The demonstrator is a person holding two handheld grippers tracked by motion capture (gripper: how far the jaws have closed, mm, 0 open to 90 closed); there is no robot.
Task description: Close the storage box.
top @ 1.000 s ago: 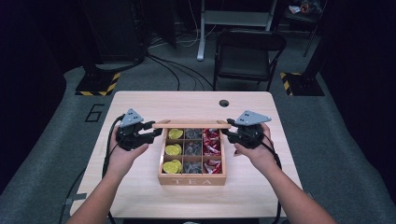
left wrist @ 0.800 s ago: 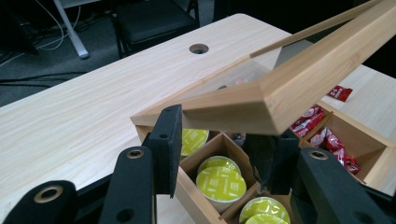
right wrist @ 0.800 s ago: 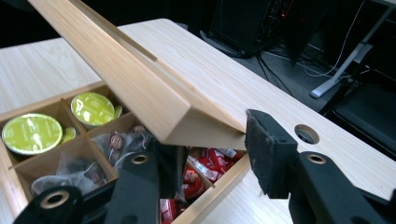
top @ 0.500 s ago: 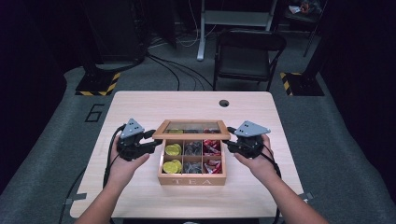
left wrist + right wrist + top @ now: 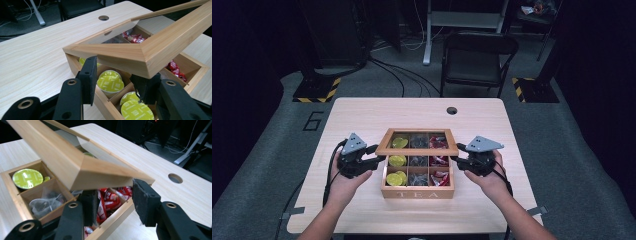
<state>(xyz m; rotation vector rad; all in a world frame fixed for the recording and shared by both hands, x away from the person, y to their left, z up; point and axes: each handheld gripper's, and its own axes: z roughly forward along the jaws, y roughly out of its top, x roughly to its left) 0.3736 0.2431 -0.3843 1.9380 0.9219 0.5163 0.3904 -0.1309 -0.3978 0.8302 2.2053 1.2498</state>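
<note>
1. At the near edge of the table (image 5: 362,112), two forearms come in from six o'clock, each hand holding a gripper.
2. The left gripper (image 5: 374,159) sits at nine o'clock of the wooden tea box (image 5: 418,190), its jaws spread apart and straddling the box's left wall beneath the raised lid (image 5: 418,148); in the left gripper view one pad (image 5: 88,78) stands outside the wall and the other (image 5: 145,87) is inside, under the lid's corner. Whether the pads touch the lid cannot be told.
3. The right gripper (image 5: 458,161) sits at three o'clock of the box, jaws likewise parted; in the right gripper view one pad (image 5: 146,201) is outside the wall, the other (image 5: 90,205) inside over the red packets (image 5: 110,197), both just below the lid's frame.
4. The tea box stands on the table's near half, centred between the hands, with "TEA" on its front face. It has compartments in three columns: yellow-green capsules (image 5: 395,176) toward nine o'clock, grey tea bags (image 5: 418,178) in the middle, red packets toward three o'clock.
5. The lid, a wooden frame with a clear pane, is tilted, partly open, its front edge lifted above the box and its back edge toward twelve o'clock.
6. Farther toward twelve o'clock, a round hole (image 5: 452,110) pierces the tabletop.
7. Beyond the table, at twelve o'clock, a black chair (image 5: 477,60) stands on the grey floor.
</note>
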